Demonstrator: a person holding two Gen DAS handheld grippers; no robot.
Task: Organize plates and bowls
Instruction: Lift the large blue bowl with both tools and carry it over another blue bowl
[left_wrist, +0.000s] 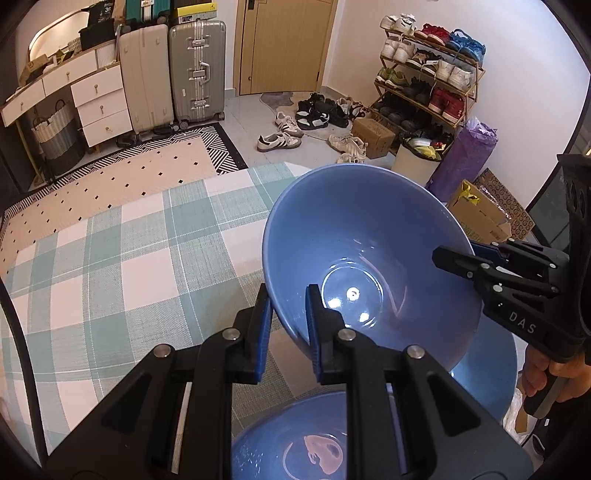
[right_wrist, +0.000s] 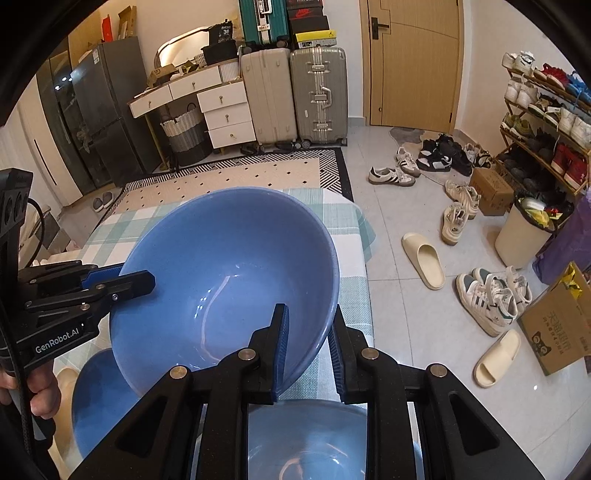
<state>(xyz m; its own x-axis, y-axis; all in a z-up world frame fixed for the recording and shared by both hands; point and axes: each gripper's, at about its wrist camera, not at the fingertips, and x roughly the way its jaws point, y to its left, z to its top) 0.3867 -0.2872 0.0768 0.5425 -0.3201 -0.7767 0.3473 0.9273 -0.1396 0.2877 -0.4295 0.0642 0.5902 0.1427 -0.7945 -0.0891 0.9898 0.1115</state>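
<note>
A large blue bowl (left_wrist: 369, 236) is held tilted in the air above the checked tablecloth (left_wrist: 110, 258). My left gripper (left_wrist: 288, 317) is shut on its near rim. My right gripper (left_wrist: 458, 258) grips the opposite rim. In the right wrist view the same bowl (right_wrist: 229, 266) fills the middle, with my right gripper (right_wrist: 308, 343) shut on its rim and my left gripper (right_wrist: 125, 280) clamped on the far side. A second blue bowl (left_wrist: 314, 443) sits below it, also seen in the right wrist view (right_wrist: 314, 443). A third blue dish (right_wrist: 96, 398) lies beside it.
The table edge (right_wrist: 365, 295) runs close on the right, with slippers (right_wrist: 423, 260) and shoes on the tiled floor beyond. Suitcases (right_wrist: 317, 92), a white drawer unit (right_wrist: 225, 110) and a shoe rack (left_wrist: 428, 81) stand further back.
</note>
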